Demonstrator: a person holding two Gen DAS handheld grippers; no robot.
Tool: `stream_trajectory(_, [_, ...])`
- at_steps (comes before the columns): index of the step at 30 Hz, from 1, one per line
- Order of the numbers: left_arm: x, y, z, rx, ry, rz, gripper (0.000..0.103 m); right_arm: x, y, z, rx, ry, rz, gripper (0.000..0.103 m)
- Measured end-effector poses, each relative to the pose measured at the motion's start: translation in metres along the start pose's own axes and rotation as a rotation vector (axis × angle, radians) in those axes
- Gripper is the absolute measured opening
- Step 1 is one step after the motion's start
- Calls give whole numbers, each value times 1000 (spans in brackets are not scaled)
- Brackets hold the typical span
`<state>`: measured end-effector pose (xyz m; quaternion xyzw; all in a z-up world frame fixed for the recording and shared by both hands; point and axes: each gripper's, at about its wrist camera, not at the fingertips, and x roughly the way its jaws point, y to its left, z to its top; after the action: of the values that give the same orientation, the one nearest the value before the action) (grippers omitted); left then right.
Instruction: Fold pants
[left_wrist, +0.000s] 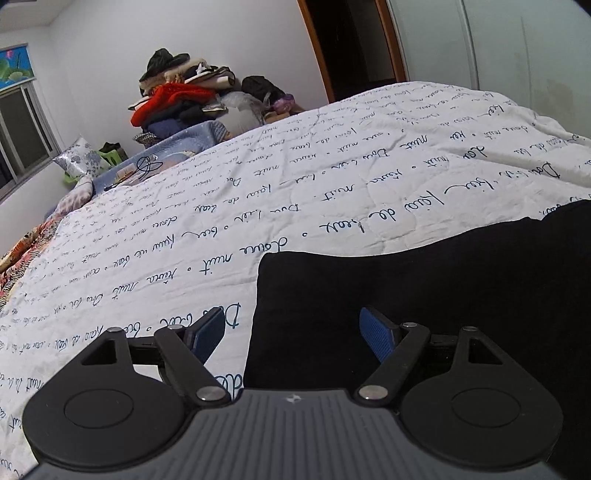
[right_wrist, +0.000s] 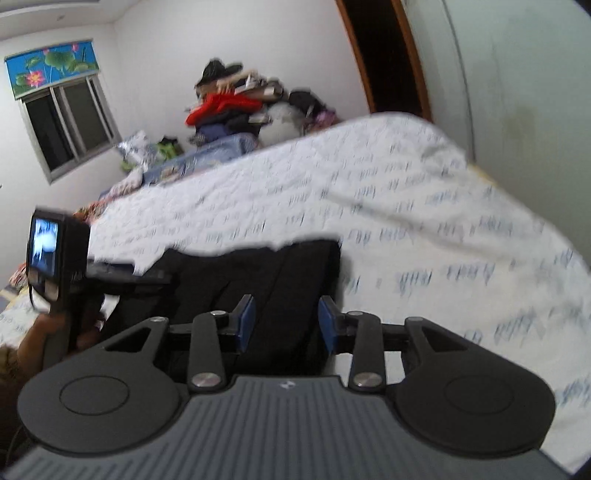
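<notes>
Black pants (left_wrist: 424, 295) are laid flat on a bed covered by a white quilt (left_wrist: 295, 177) printed with blue handwriting, near the quilt's closest edge. In the left wrist view, the left gripper (left_wrist: 291, 334) is held low over the pants' left edge with its jaws spread wide; one blue pad (left_wrist: 375, 332) is seen above the black cloth and the other above the quilt, and nothing is gripped. In the blurred right wrist view, the right gripper (right_wrist: 286, 323) is poised over the pants' right edge, its jaws partly apart, with dark cloth seen between them but not pinched. A pile of clothes (left_wrist: 181, 99) is stacked beyond the bed's far edge, beside a window (right_wrist: 66, 125).
</notes>
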<state>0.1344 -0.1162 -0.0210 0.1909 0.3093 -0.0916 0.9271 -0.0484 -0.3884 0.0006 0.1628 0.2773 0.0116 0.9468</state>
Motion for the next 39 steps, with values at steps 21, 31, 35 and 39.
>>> stream_trajectory(21, [-16,11,20,-59,-26,-181,81,5,32,-9,-273,90,-259,4])
stream_trajectory(31, [71,42,31,-273,220,-168,102,146,37,58,-424,207,-164,26])
stream_trajectory(35, [38,46,26,-236,141,-108,101,124,48,65,-417,148,-205,24])
stream_trajectory(39, [15,44,19,-233,128,-130,101,80,74,48,-454,120,-166,24])
